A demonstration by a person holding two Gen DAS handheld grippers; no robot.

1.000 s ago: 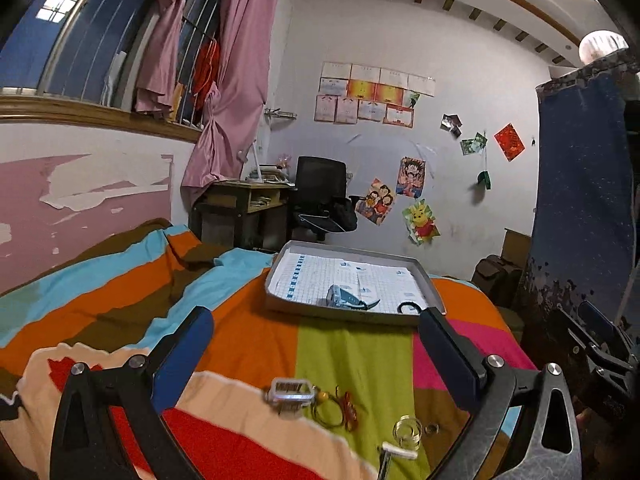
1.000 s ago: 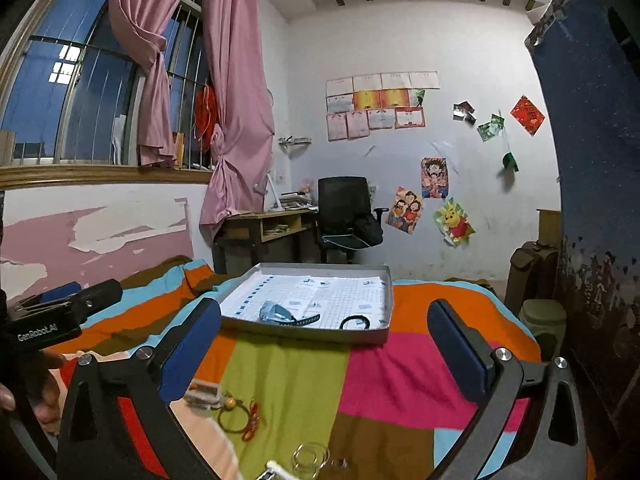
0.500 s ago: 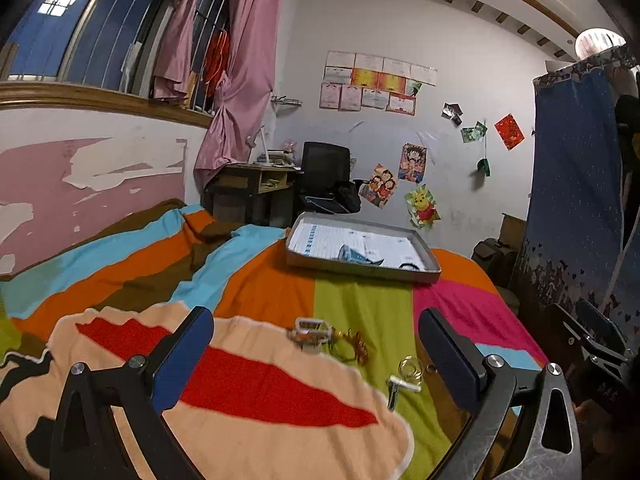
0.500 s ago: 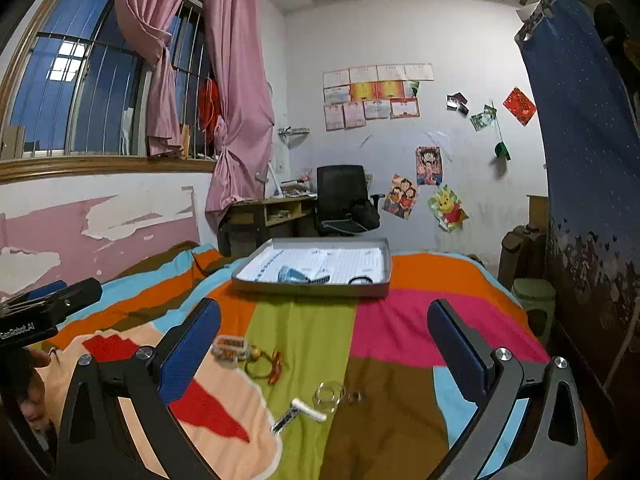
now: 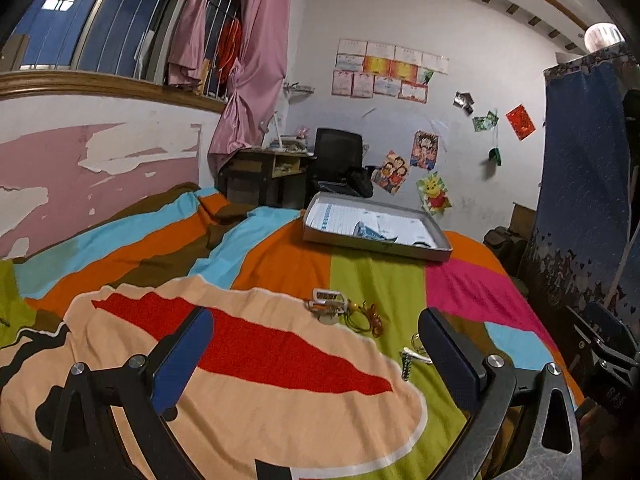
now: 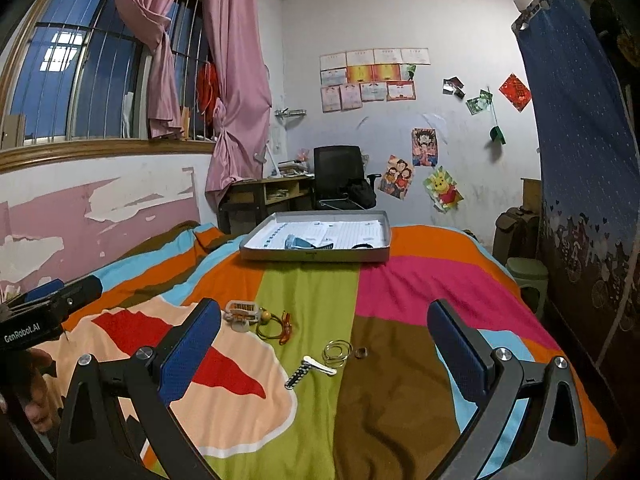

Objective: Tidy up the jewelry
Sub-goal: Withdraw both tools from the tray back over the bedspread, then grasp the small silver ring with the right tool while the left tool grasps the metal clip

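Observation:
A grey tray (image 6: 316, 255) (image 5: 376, 246) lined with white paper sits far back on the striped bedspread; a blue watch (image 6: 298, 243) and a black ring-shaped band (image 6: 362, 246) lie in it. Loose jewelry lies nearer on the bed: a silver watch (image 6: 241, 312) (image 5: 329, 301), a beaded cord bracelet (image 6: 276, 326) (image 5: 366, 318), a hair clip (image 6: 308, 369) (image 5: 410, 360), clear bangles (image 6: 338, 351) and a small ring (image 6: 361, 353). My left gripper (image 5: 316, 360) and right gripper (image 6: 324, 344) both hover open over the bed, short of the items, holding nothing.
The other handheld gripper (image 6: 44, 312) and a hand show at the left edge of the right wrist view. A desk (image 6: 268, 192) and black office chair (image 6: 340, 176) stand beyond the bed. A blue patterned curtain (image 6: 588, 160) hangs at right, a green stool (image 6: 528, 280) beside the bed.
Both grippers have pulled back and risen from the tray; the loose jewelry now lies farther ahead and more bedspread shows in front. Jaws stayed open.

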